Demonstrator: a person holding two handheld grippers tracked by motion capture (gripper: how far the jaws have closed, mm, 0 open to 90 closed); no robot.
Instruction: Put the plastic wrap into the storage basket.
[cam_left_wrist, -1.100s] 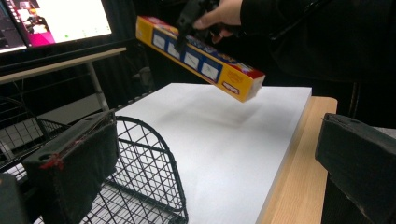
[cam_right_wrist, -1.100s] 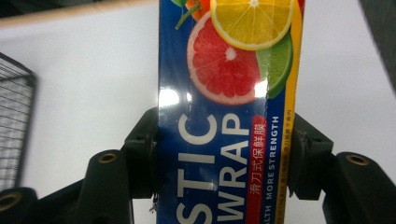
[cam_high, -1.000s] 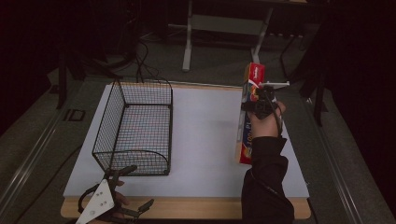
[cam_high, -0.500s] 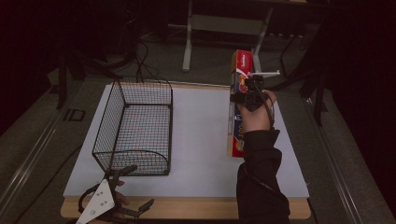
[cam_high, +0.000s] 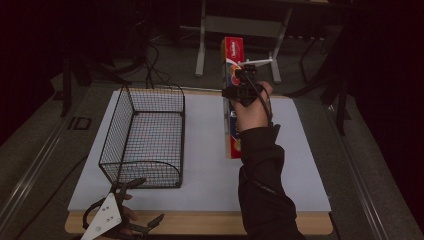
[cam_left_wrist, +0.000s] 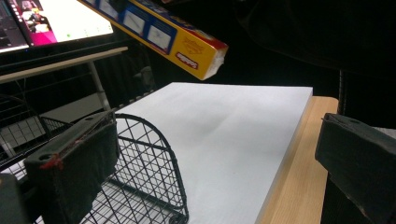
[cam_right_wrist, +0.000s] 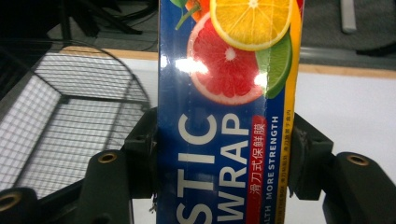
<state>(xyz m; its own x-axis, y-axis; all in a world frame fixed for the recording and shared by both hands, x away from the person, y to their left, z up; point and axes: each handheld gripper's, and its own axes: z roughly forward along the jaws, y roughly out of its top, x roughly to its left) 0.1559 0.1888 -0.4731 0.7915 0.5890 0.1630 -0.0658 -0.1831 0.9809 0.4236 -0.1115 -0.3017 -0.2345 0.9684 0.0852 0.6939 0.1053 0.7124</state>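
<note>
The right gripper (cam_high: 243, 85) clamps a long box of plastic wrap (cam_right_wrist: 229, 116) between its two jaws, one pad pressed to each long side, so the box runs lengthwise through the grip and sticks out past it at both ends. The box hangs in the air above the white table (cam_high: 295, 165), to the right of the wire basket (cam_high: 145, 135). The left gripper (cam_high: 117, 220) rests at the table's near edge beside the basket, jaws apart with nothing between them.

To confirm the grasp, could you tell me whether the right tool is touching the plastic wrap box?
Touching. In the right gripper view, the right tool has both black pads pressed against the sides of the plastic wrap box, with no gap on either side.
</note>
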